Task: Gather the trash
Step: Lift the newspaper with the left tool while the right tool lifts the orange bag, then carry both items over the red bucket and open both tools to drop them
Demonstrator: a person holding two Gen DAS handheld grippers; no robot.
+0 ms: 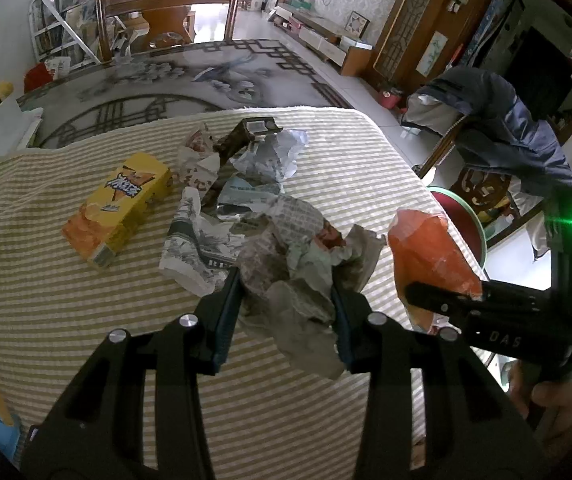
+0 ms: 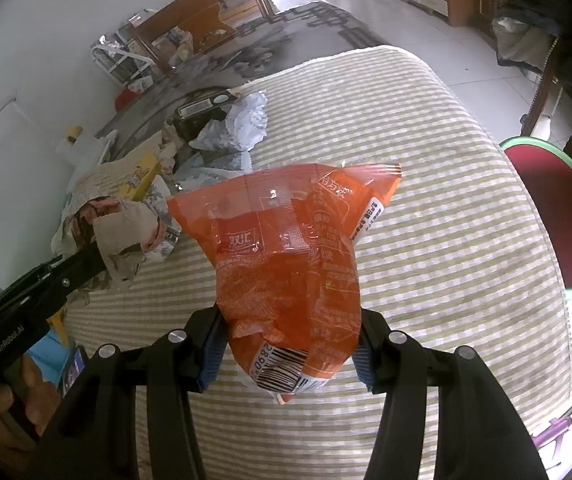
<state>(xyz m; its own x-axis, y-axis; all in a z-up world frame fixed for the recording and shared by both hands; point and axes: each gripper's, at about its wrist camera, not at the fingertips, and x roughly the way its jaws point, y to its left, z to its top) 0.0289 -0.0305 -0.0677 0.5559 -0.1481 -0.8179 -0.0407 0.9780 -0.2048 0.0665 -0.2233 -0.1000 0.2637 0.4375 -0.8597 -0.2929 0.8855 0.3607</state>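
Observation:
My left gripper [image 1: 286,312] is shut on a crumpled paper wrapper [image 1: 294,276], held over the striped cloth [image 1: 85,320]. It also shows in the right wrist view [image 2: 121,236]. My right gripper [image 2: 288,344] is shut on an orange snack bag [image 2: 286,248], held above the cloth; the bag also shows in the left wrist view [image 1: 430,256]. More trash lies on the cloth: a yellow chip box [image 1: 121,208], a torn printed paper [image 1: 189,240], a silver foil wrapper [image 1: 273,156] and a dark brown box [image 1: 245,132].
A red basin with a green rim [image 2: 554,216] stands on the floor right of the table. A chair draped with a dark jacket [image 1: 498,120] is beyond it. A wooden chair [image 1: 165,12] stands at the far end.

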